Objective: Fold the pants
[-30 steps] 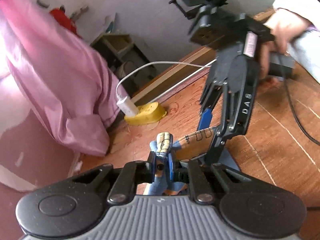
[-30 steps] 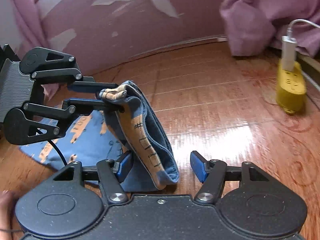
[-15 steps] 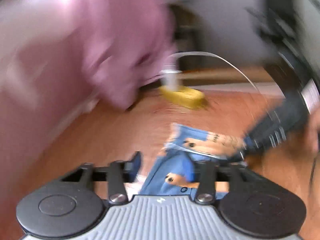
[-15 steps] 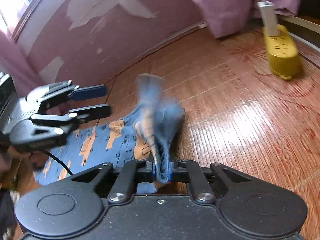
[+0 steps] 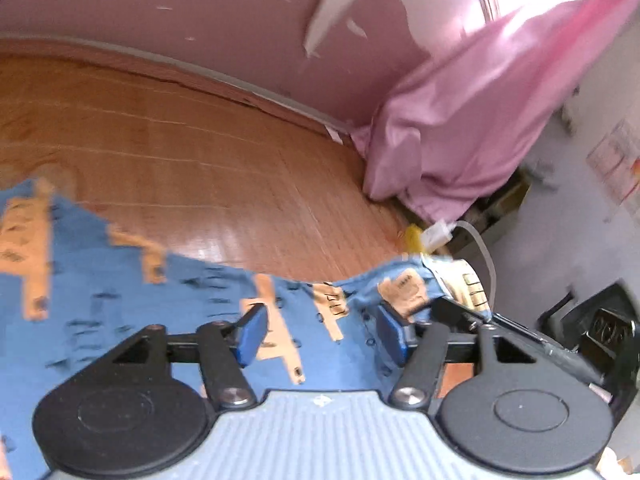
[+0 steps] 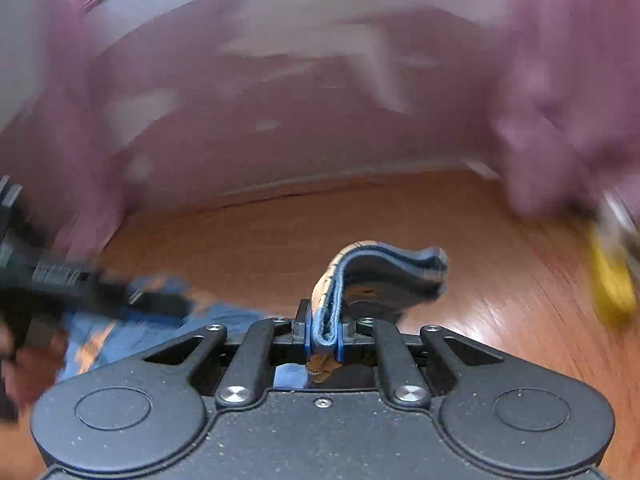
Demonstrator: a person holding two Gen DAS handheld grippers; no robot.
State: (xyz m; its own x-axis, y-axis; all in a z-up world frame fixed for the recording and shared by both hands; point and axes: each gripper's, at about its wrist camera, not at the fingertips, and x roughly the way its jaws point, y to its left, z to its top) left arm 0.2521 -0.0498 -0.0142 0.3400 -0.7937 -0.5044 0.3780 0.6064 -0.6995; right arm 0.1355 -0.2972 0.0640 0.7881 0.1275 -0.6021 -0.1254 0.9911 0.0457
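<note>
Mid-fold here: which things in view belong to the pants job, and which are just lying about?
Job:
blue patterned pants
right claw, shut on the pants
left claw, open over them

Lying about:
yellow power strip
white charger
pink curtain

Blue pants with tan print on a reddish-brown floor.

The soft blue cotton pants (image 5: 120, 264) carry tan blocks with dark marks; the glossy reddish-brown wooden plank floor (image 5: 180, 152) meets a peeling pink painted wall (image 5: 240, 20), beside a shiny pink draped curtain (image 5: 472, 120). The blurred yellow oblong (image 6: 612, 288) may be a power strip.
</note>
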